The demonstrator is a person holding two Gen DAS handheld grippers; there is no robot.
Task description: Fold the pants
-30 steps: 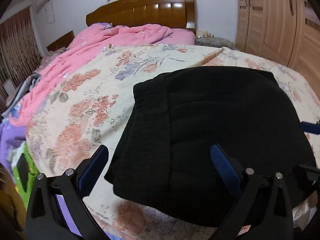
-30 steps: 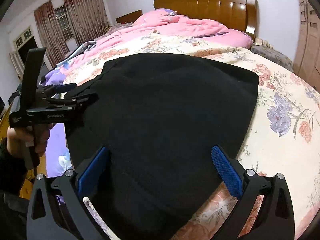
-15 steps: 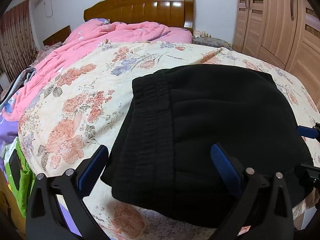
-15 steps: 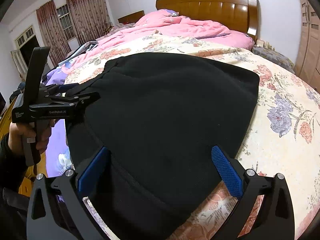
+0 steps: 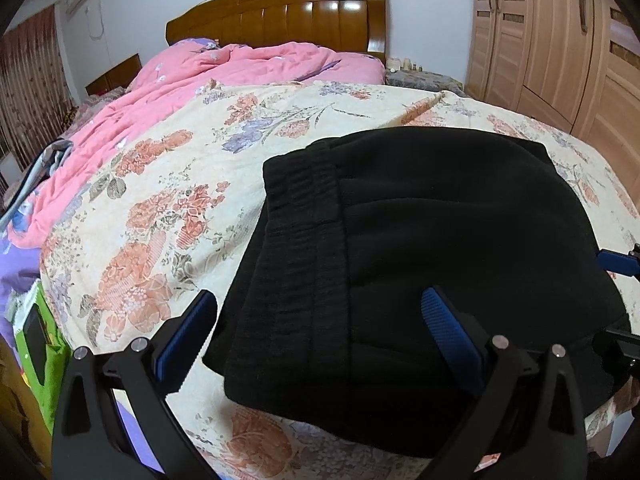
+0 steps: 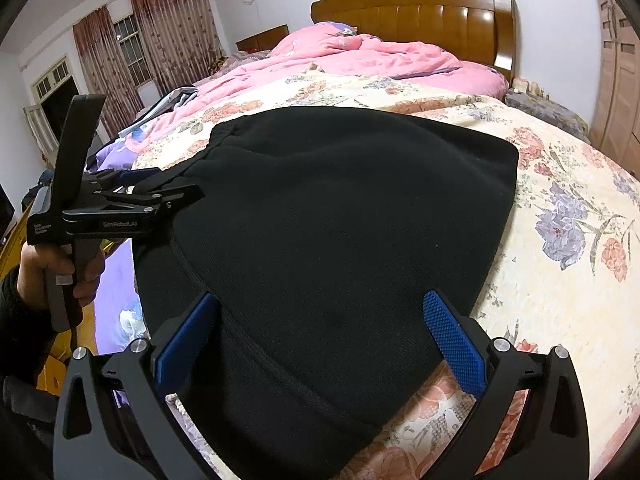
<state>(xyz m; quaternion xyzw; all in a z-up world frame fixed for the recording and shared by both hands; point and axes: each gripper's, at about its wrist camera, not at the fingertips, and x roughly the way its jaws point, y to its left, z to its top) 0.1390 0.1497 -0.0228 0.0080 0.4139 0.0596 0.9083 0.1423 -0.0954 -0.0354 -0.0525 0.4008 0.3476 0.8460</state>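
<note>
The left gripper (image 5: 316,328) hangs over the near left corner of the pants (image 5: 420,248), its jaws spread wide and holding nothing. The left pad (image 5: 188,332) sits above the bare quilt (image 5: 160,184), the right one above the black cloth, so the ribbed waistband (image 5: 304,216) lies between them. In the right wrist view this same tool reaches in from the side near the waistband end, gripped by a hand (image 6: 60,264).

The pants lie folded into a thick, compact block on the flowered quilt near the foot of the bed, waistband to the left, a rounded fold toward the far right corner. The edges look fairly even, though black on black hides the layers.

The right gripper (image 6: 320,336) hovers over the near right part of the block, jaws also wide and empty.

The fold seems nearly done; what is left is probably one more fold or a tidy-up. To do it well, each gripper should come down at a near corner and pinch every layer at once, not only the top one. Both should then lift together and level, carry the edge across, and lay it on the far edge squarely. Thick fleece tends to spring back, so pressing the crease flat afterwards would help.
</note>
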